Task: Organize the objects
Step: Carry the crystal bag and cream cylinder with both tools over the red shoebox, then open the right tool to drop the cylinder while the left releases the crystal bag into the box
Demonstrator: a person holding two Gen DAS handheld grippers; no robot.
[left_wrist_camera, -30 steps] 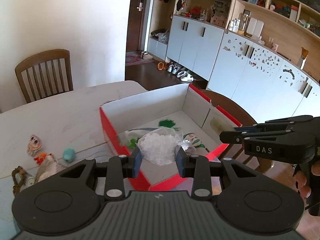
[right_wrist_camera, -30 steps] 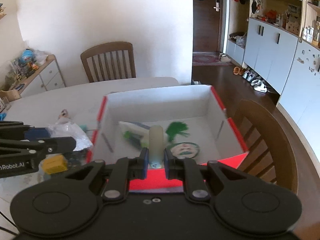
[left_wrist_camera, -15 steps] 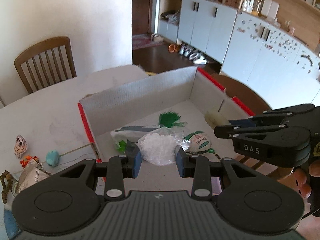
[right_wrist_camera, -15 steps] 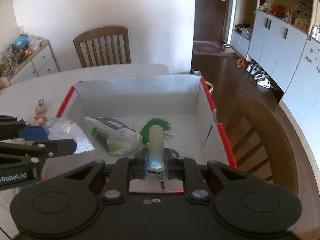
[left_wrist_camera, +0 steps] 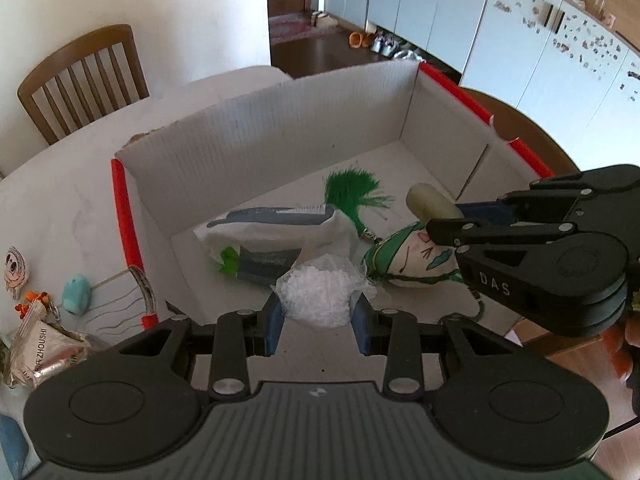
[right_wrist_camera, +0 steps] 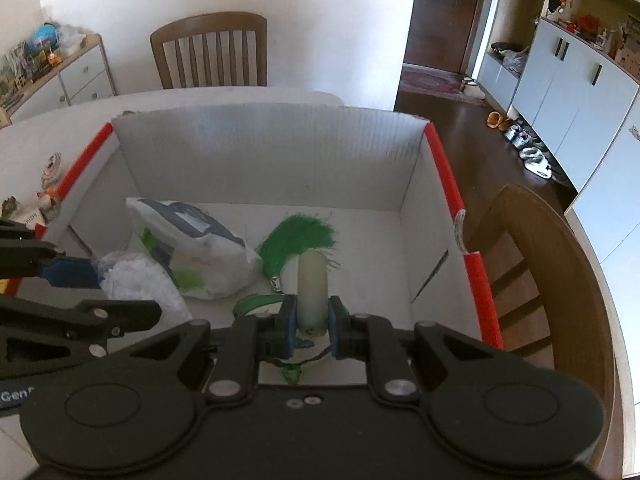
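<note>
A white cardboard box [left_wrist_camera: 280, 132] with red edges stands on the table; it also shows in the right wrist view [right_wrist_camera: 280, 148]. My left gripper [left_wrist_camera: 318, 322] is shut on a clear bag of white flakes [left_wrist_camera: 320, 296] and holds it over the box's near part. My right gripper [right_wrist_camera: 313, 326] is shut on a pale cylinder [right_wrist_camera: 313, 284], also held inside the box. On the box floor lie a white and grey pouch [left_wrist_camera: 272, 240], a green tassel [left_wrist_camera: 354, 192] and a round cloth face with green trim [left_wrist_camera: 408, 260].
On the table left of the box lie a small blue toy [left_wrist_camera: 76, 288], a snack packet [left_wrist_camera: 44, 356] and a face charm [left_wrist_camera: 16, 268]. A wooden chair [right_wrist_camera: 210, 52] stands behind the table and another chair [right_wrist_camera: 548, 280] to the right of the box.
Both grippers have moved forward and down over the box with their loads. The box now fills more of both views.
</note>
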